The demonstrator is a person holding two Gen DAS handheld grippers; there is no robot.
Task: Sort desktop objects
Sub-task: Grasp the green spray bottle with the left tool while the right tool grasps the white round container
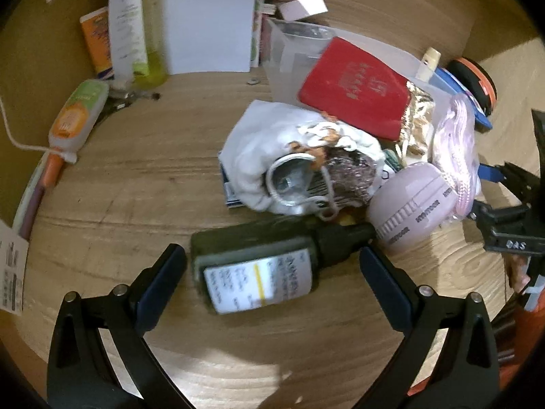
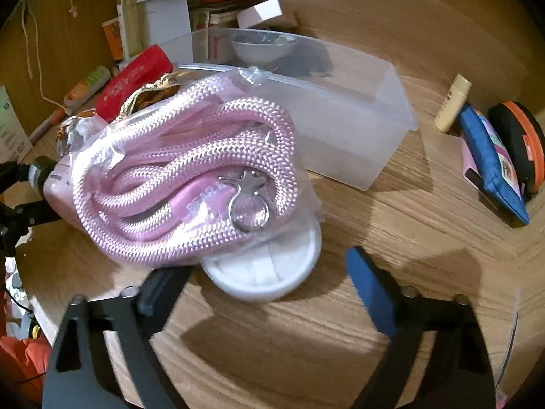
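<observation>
Nearest the left wrist camera: left hand-held gripper, fingers spread wide, holding nothing. Between the two fingers lies a dark green bottle on its side on the wood-grain table, white label facing up, dark cap pointing right toward a pale pink oval case. Whether the fingers touch the bottle cannot be told; a gap shows on both sides.

Just behind the bottle: a heap with a white drawstring pouch, a shiny crinkled packet beneath it, and a red booklet leaning against a clear plastic bin. Gold foil wrapper sits at the booklet's right edge. Far left, by the wall: an orange-and-green tube; behind it, a yellow-green bottle and white papers.

Right wrist view: right hand-held gripper, blue-padded fingers also spread, nothing between them but table. Just ahead, a bagged pink braided rope with a silver clasp, resting on top of a white round container; the left finger is close beside the bag, contact uncertain. Clear bin stands behind the rope, holding a white bowl at its far end. Well apart to the right: a cream tube, a blue pouch, and an orange-and-black disc.
</observation>
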